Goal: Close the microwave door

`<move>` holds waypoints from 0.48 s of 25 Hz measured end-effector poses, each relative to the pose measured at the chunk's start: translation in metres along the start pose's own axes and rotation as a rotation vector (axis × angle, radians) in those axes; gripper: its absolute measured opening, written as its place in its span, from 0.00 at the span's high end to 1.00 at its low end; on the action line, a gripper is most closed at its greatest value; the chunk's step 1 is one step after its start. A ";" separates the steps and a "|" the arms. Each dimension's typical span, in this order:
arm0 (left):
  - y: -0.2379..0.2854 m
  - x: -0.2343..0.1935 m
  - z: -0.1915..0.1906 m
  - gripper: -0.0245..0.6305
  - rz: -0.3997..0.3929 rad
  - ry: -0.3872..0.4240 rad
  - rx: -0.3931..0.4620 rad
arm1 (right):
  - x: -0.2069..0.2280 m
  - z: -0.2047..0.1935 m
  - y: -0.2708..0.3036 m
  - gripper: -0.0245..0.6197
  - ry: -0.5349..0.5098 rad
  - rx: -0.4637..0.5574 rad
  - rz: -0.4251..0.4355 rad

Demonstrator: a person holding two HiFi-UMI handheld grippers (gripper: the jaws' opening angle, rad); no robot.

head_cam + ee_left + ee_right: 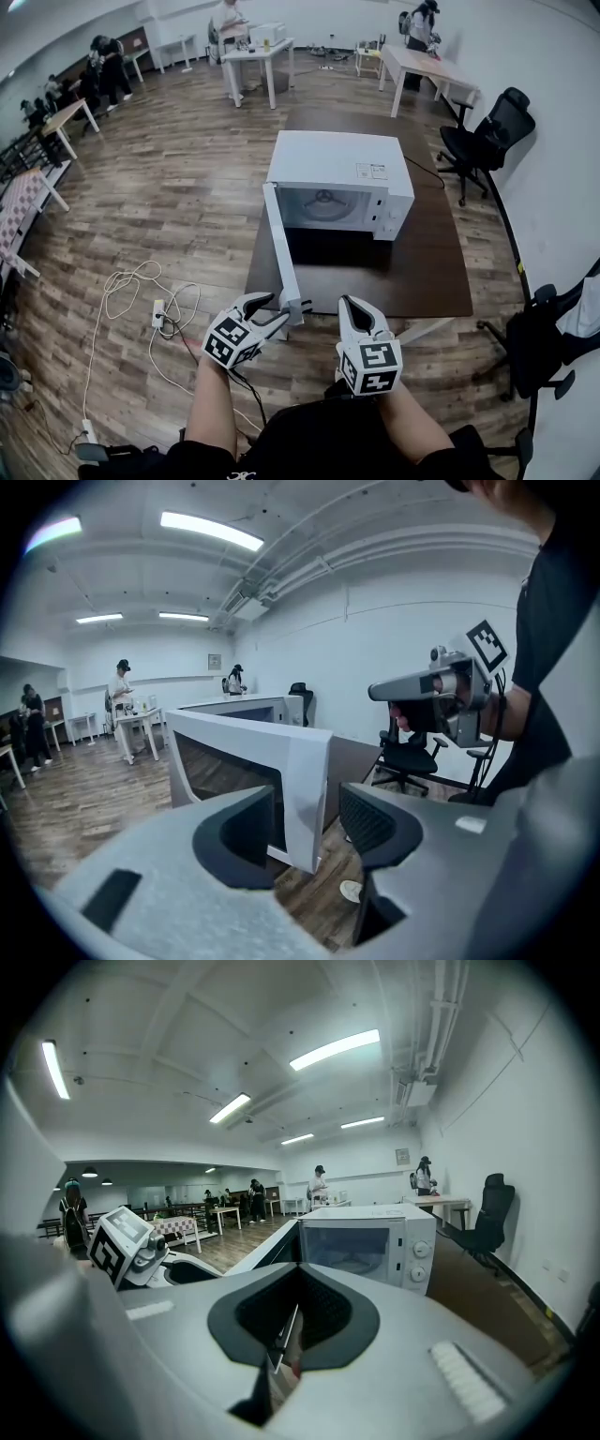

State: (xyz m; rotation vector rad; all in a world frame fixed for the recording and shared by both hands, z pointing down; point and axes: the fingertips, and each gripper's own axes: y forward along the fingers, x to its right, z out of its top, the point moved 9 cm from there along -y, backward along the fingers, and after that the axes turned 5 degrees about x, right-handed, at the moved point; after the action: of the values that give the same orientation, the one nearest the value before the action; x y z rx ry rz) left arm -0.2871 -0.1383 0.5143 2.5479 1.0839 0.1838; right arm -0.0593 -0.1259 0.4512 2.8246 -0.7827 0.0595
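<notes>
White microwave (pixel 337 173) on dark counter (pixel 422 272), door (pixel 281 248) swung wide open toward person. Fingers of left gripper (pixel 275 311) spread wide, door's free edge between them, not clamped. Fingers of right gripper (pixel 352 307) closed together, empty, just beside.

Risks, my guess:
- loose straddle lets edge slip out mid-swing
- finger trapped between door and frame
- hard shove slides microwave on counter
- door bounces back unlatched

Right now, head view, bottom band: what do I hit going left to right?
power strip → left gripper → right gripper → chair. Door left out: it overlaps the left gripper.
</notes>
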 end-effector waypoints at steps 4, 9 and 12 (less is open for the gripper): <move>0.007 -0.003 -0.004 0.63 -0.001 0.010 -0.027 | 0.003 -0.001 0.002 0.95 0.008 -0.004 -0.009; 0.014 -0.007 -0.004 0.65 -0.024 0.018 -0.042 | 0.008 -0.005 0.002 0.95 0.011 -0.017 -0.025; 0.019 -0.006 -0.002 0.70 -0.042 0.023 -0.038 | 0.013 -0.007 0.002 0.95 0.015 -0.023 -0.037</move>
State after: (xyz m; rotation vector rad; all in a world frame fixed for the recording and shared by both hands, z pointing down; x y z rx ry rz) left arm -0.2795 -0.1543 0.5230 2.4927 1.1309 0.2215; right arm -0.0497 -0.1329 0.4595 2.8124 -0.7231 0.0660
